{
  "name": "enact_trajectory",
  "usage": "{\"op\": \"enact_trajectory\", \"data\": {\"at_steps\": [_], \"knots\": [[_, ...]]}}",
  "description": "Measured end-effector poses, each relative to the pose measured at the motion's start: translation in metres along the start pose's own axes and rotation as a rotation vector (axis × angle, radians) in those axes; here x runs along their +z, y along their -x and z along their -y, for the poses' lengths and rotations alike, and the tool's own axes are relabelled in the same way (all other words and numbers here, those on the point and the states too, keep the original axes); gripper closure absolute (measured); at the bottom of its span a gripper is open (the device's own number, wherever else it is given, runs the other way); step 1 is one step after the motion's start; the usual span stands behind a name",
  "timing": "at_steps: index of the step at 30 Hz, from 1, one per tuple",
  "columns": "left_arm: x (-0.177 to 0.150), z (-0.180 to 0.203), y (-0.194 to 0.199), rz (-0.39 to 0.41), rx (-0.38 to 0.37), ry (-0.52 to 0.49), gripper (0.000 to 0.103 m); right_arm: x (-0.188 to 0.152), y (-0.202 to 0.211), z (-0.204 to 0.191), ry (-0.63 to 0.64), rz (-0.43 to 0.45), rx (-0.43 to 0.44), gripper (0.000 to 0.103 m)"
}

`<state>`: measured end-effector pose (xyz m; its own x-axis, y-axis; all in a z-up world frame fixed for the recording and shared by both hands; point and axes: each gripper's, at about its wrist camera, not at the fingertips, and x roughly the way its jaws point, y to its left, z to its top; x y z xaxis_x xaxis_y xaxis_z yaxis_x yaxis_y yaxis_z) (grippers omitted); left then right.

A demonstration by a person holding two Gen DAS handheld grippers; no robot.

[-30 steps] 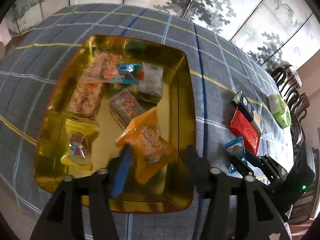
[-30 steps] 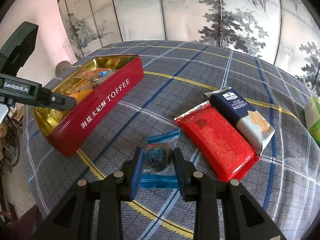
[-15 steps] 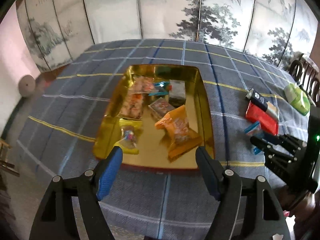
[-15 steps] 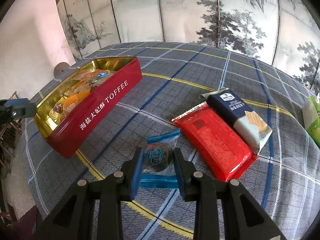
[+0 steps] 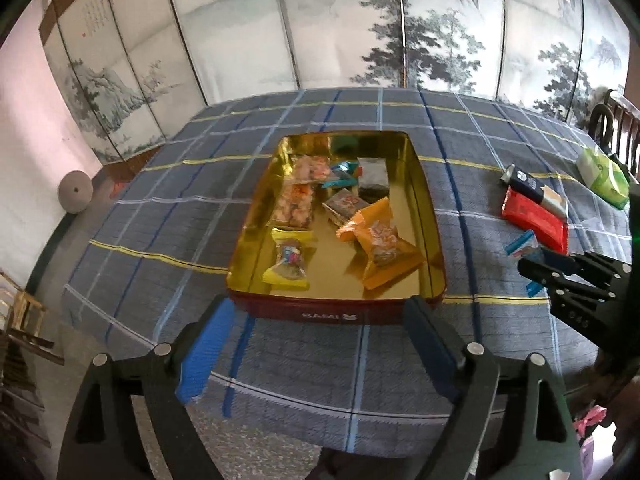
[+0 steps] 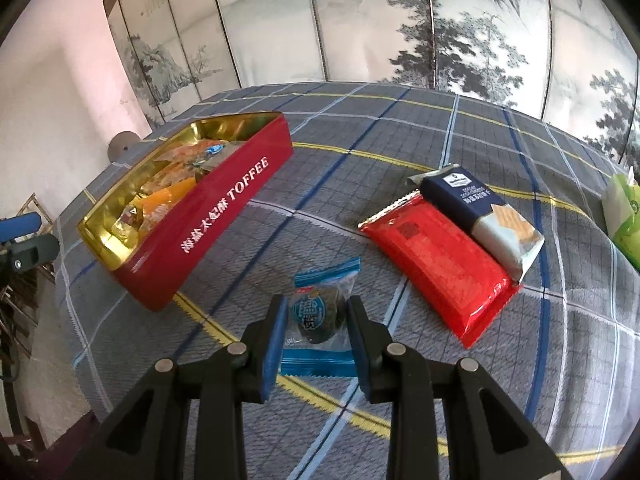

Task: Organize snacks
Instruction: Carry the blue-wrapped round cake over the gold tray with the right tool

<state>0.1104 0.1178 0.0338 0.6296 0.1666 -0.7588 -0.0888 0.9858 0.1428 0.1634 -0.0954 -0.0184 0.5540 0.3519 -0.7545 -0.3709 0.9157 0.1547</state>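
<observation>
Right wrist view shows the worktop [image 6: 400, 152] under a checked cloth, the red tin [image 6: 224, 204] near its left edge open to receive snacks. A red packet [image 6: 436, 256] lies mid-worktop. The right hand-held gripper [image 6: 314, 334] clamps a small blue sweet [image 6: 318, 312]; the left hand-held gripper [image 5: 316, 352] is opening, empty.

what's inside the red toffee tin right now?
The red toffee tin holds loose wrapped snacks: an orange packet, a yellow packet, clear bags of pinkish sweets, and a dark packet. Anything beneath them is hidden.
</observation>
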Motion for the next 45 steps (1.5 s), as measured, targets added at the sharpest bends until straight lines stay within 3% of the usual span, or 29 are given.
{"op": "enact_trajectory", "data": {"at_steps": [11, 20, 35, 45], "knots": [[-0.014, -0.018, 0.005, 0.001, 0.032, 0.02, 0.016, 0.017, 0.027, -0.04, 0.049, 0.041, 0.056, 0.072], [-0.033, -0.052, 0.001, -0.008, 0.048, 0.113, 0.016, 0.044, 0.03, -0.081, 0.092, 0.057, 0.133, 0.072], [-0.039, -0.066, -0.003, -0.011, 0.083, 0.088, 0.015, 0.085, -0.024, -0.152, 0.157, -0.016, 0.252, 0.072], [-0.04, -0.079, -0.014, -0.032, 0.08, 0.11, 0.015, 0.084, -0.059, -0.171, 0.167, -0.079, 0.252, 0.072]]}}
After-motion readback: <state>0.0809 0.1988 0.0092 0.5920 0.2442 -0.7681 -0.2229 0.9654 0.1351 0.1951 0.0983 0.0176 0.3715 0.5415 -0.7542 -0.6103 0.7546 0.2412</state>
